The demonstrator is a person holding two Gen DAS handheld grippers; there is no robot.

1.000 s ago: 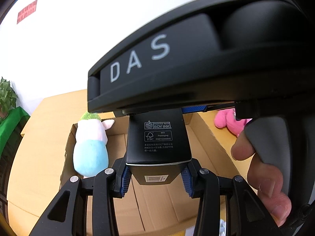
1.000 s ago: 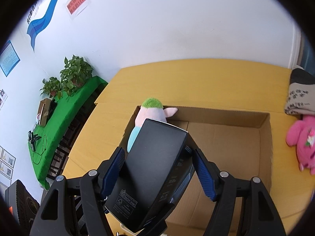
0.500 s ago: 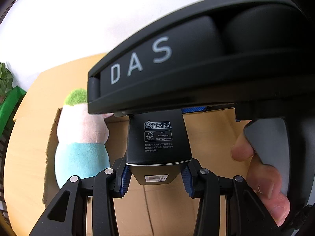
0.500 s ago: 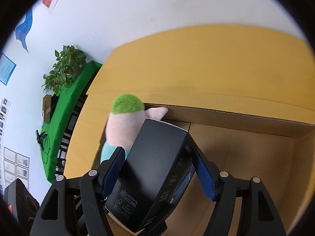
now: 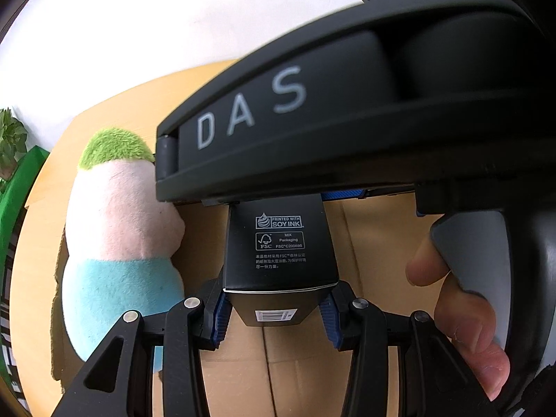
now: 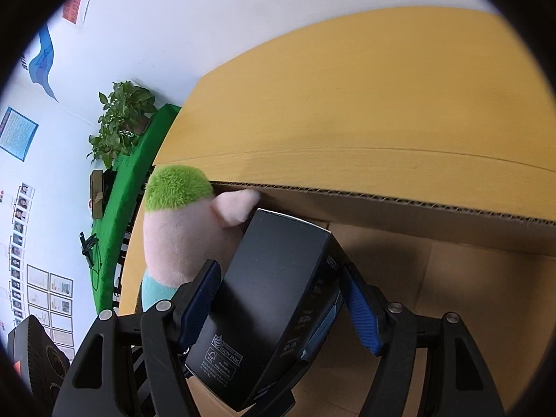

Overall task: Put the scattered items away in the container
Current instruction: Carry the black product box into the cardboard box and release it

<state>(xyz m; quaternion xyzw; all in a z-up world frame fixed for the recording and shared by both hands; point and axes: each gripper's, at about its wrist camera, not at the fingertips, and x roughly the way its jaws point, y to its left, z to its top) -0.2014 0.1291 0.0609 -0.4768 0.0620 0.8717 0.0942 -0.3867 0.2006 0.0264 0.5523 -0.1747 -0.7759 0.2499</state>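
Left gripper (image 5: 276, 307): I hold pads clamped on black box (image 5: 279, 246) end. Right gripper (image 6: 278, 304): pads closed on same box (image 6: 264, 299). Box hangs inside cardboard container (image 6: 399, 205), not released. Plush toy (image 5: 121, 229) already in container, 9 o'clock of box. Other items: none visible; remainder unknown.

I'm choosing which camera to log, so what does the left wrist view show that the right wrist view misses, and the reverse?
Only the left wrist view shows the person's hand on a handle and the housing marked DAS.

Only the right wrist view shows the potted plant, the green table and the wall posters.

Both show the black box gripped between blue-padded fingers, the plush toy and the cardboard box.
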